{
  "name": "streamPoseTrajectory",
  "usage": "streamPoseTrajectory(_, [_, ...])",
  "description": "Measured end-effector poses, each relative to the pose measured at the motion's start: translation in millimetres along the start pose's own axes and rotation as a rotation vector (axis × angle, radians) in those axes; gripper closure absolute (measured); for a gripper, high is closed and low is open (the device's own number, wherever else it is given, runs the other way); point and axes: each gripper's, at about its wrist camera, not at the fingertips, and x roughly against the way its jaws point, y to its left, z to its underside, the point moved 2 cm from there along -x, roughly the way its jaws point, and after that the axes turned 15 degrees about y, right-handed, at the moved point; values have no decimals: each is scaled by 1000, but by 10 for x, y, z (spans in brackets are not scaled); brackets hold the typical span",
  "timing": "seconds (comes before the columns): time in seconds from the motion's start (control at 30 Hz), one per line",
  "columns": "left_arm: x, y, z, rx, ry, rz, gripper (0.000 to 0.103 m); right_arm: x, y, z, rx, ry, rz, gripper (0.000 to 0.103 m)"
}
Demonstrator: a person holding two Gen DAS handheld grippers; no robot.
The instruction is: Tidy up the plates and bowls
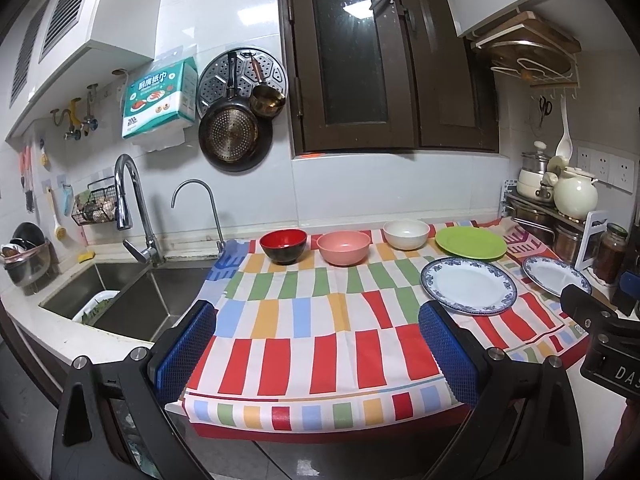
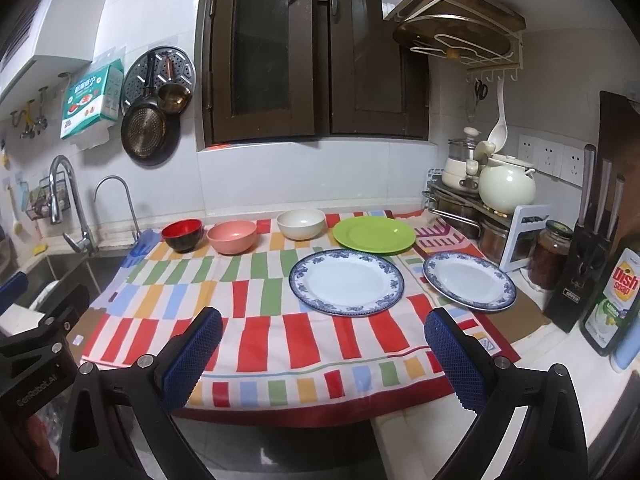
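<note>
Even indoor light from above fills both views — bright enough, with soft, faint shadows. A ceiling lamp glares off the dark window pane (image 1: 352,12) and streaks the glossy wall tiles (image 1: 224,20). Fisheye bending curves the straight lines toward black corners — the centre stays sharp, while the edges soften.
</note>
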Motion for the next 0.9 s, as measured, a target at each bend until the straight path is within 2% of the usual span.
streamPoseTrajectory(0.9, [-93,48,13,-2,15,5,0,-37,53,-22,3,9,-1,1])
